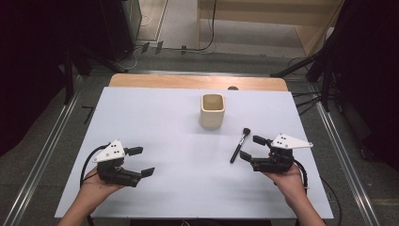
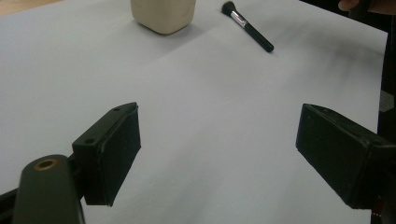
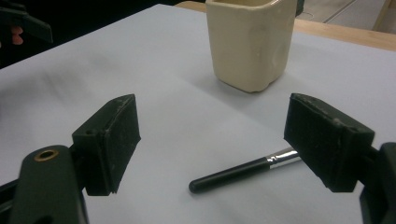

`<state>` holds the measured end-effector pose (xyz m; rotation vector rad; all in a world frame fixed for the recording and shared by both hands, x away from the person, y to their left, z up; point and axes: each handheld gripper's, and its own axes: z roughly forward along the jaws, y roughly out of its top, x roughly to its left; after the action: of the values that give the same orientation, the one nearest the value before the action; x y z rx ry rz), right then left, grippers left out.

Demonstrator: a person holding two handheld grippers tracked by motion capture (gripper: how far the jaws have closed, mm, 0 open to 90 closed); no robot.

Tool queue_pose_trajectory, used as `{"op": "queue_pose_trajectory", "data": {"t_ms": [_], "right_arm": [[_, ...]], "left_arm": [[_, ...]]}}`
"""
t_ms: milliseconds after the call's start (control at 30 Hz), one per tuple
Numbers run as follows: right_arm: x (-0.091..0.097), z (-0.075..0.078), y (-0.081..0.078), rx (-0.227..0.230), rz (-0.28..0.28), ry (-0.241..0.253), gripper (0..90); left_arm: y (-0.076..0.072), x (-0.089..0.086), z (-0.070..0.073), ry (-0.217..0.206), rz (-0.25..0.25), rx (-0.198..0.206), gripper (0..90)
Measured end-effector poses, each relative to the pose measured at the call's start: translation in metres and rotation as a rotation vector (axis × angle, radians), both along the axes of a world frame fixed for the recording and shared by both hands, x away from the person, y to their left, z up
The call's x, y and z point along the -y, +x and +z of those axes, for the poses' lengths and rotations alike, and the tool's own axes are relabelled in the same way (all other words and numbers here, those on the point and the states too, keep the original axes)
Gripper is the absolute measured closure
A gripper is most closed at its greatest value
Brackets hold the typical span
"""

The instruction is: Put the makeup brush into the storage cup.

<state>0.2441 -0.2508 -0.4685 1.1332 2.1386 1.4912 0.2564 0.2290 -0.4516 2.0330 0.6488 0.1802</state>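
A cream square cup (image 1: pixel 212 110) stands upright on the white table sheet (image 1: pixel 164 122), toward the far middle. A black makeup brush (image 1: pixel 239 145) with a silver ferrule lies flat to its near right. My right gripper (image 1: pixel 251 147) is open just right of the brush handle; in the right gripper view the brush (image 3: pixel 243 171) lies between and below the jaws, with the cup (image 3: pixel 251 42) beyond. My left gripper (image 1: pixel 141 161) is open at the near left with nothing between its jaws; its view shows the cup (image 2: pixel 162 14) and brush (image 2: pixel 247 25) far ahead.
The wooden table edge (image 1: pixel 197 81) shows beyond the white sheet. Metal rails (image 1: pixel 44 155) run along both sides on the floor, with stands and cables at the back. Bare sheet lies between the two grippers.
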Motion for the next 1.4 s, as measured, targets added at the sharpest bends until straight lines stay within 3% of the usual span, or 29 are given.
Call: {"op": "queue_pose_trajectory", "data": {"t_ms": [333, 733, 933, 1400], "right_arm": [[-0.013, -0.001, 0.017, 0.013, -0.012, -0.035, 19.6], [-0.027, 0.004, 0.051, 0.065, -0.103, -0.047, 20.1], [-0.03, 0.004, 0.062, 0.075, -0.121, -0.047, 20.2], [-0.033, 0.004, 0.061, 0.052, -0.146, -0.066, 19.9]], "left_arm": [[0.0, 0.0, 0.0, -0.004, -0.001, -0.001, 14.6], [0.0, 0.0, 0.0, -0.008, -0.002, -0.003, 14.6], [0.001, -0.001, 0.0, -0.006, -0.003, -0.005, 14.5], [0.001, -0.001, 0.001, -0.002, 0.008, -0.002, 14.6]]}}
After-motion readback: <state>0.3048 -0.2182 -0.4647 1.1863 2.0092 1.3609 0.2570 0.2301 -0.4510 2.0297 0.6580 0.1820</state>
